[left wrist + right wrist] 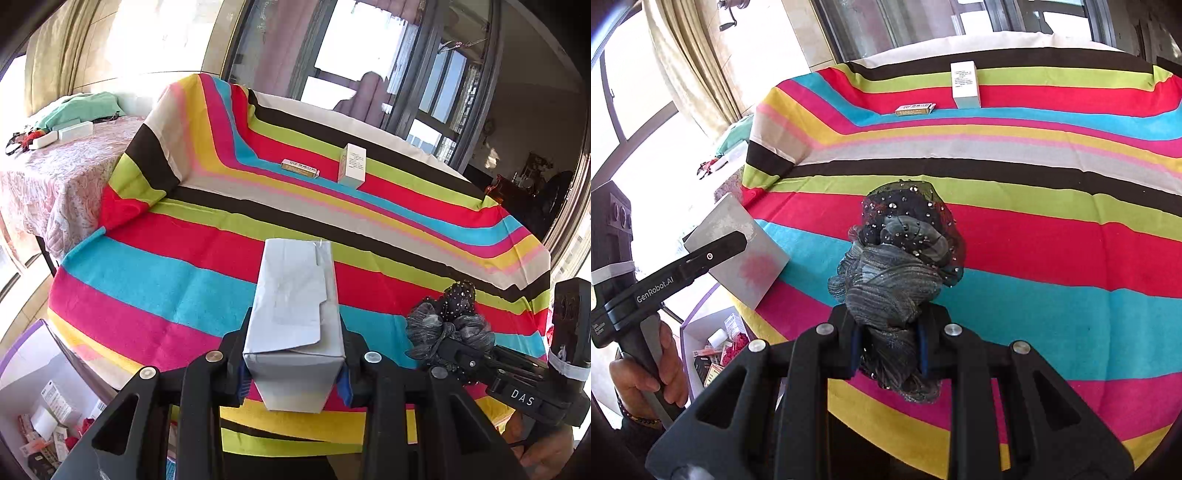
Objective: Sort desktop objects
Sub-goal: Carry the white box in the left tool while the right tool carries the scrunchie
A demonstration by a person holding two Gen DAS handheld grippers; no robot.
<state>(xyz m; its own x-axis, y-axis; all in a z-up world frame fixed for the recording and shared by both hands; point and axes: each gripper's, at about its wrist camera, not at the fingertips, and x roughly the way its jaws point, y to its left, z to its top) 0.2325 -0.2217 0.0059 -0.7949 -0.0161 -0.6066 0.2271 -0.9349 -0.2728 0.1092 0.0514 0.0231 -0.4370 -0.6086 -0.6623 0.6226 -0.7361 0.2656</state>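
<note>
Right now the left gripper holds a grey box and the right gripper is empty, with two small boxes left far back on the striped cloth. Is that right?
Not quite. The right gripper is not empty: the right wrist view shows it shut on a dark sequinned hair scrunchie. The rest holds: the left gripper grips the grey box, and two small boxes remain on the striped cloth.

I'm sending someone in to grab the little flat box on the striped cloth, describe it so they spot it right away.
Start at the table under the striped cloth and look to its far side. Two boxes sit there, apart: a white box standing upright, and left of it the flat box. It lies low, long and yellowish with printing on top.
</note>
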